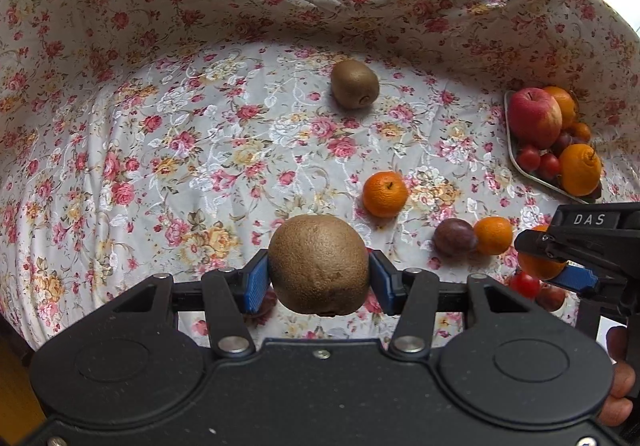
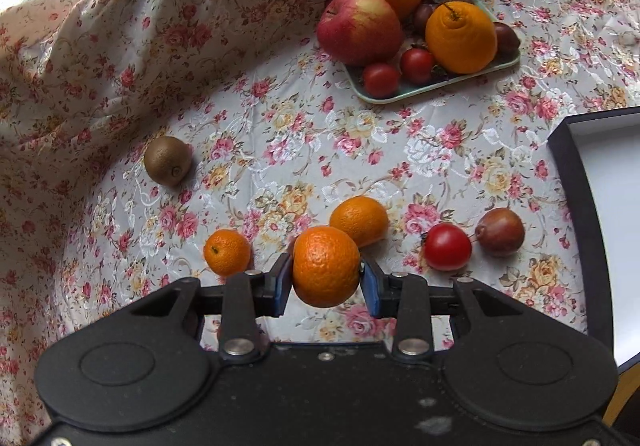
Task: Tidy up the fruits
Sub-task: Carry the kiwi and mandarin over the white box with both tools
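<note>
My left gripper (image 1: 319,282) is shut on a brown kiwi (image 1: 319,264), held above the flowered cloth. My right gripper (image 2: 326,284) is shut on a small mandarin (image 2: 326,266), also lifted off the cloth; in the left wrist view the right gripper (image 1: 560,266) shows at the right edge with that mandarin (image 1: 538,266). Loose on the cloth lie another kiwi (image 2: 168,161), two mandarins (image 2: 227,252) (image 2: 359,219), a red tomato (image 2: 447,246) and a dark red plum (image 2: 500,232). A pale green tray (image 2: 412,91) at the back holds an apple (image 2: 359,27), oranges, tomatoes and plums.
A dark box with a white inside (image 2: 600,181) lies at the right edge of the right wrist view. The flowered cloth (image 1: 160,149) rises in folds at the back and left. A person's fingers (image 1: 622,390) grip the right gripper's handle.
</note>
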{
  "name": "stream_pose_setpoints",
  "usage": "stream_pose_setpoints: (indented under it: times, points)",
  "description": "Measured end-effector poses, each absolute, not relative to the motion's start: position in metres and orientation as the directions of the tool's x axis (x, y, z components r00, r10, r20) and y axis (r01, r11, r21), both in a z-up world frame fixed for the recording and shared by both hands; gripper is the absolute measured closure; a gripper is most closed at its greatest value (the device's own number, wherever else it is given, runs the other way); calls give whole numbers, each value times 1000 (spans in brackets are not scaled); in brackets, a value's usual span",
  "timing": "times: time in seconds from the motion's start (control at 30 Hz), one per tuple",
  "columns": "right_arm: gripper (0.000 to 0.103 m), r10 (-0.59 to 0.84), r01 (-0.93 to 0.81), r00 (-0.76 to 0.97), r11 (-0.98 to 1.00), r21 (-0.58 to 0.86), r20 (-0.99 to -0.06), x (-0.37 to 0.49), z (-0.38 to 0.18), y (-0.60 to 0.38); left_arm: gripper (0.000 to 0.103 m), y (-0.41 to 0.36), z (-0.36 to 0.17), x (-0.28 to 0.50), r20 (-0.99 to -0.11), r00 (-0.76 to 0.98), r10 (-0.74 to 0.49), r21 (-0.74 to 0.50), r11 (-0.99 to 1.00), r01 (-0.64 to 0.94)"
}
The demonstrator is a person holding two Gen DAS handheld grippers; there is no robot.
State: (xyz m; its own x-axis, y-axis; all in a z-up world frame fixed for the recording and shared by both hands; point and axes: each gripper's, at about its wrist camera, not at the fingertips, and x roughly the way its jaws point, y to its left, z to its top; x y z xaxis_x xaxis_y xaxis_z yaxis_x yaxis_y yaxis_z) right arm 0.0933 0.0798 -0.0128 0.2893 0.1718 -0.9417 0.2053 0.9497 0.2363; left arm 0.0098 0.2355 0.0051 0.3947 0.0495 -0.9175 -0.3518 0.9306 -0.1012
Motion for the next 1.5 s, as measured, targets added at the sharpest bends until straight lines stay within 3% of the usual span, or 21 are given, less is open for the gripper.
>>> stream_pose_setpoints:
  times: [0.3,0.7,0.97,1.37,1.5]
  points:
    - [65,79,390,340,895,217,-937,81,14,-54,45,127,9,26,-918,397,-19,-84,985,-148]
    - [65,-26,661,221,739,130,-975,41,-2,-219,45,-5,0,30,-931,331,-156,-141,988,69]
    - [65,-46,677,164,732,79,-985,9,-12,-275,45,-70,-3,29,-930,308,-200,-160,976,150]
    - [65,-119,648,199,760,40,-973,-5,-3,-305,45,-114,-19,27,-942,299,-151,-101,979,175]
    - [64,-96,650,221,757,73,-970,-7,2,-312,41,-119,-11,26,-928,344,-145,-82,978,192]
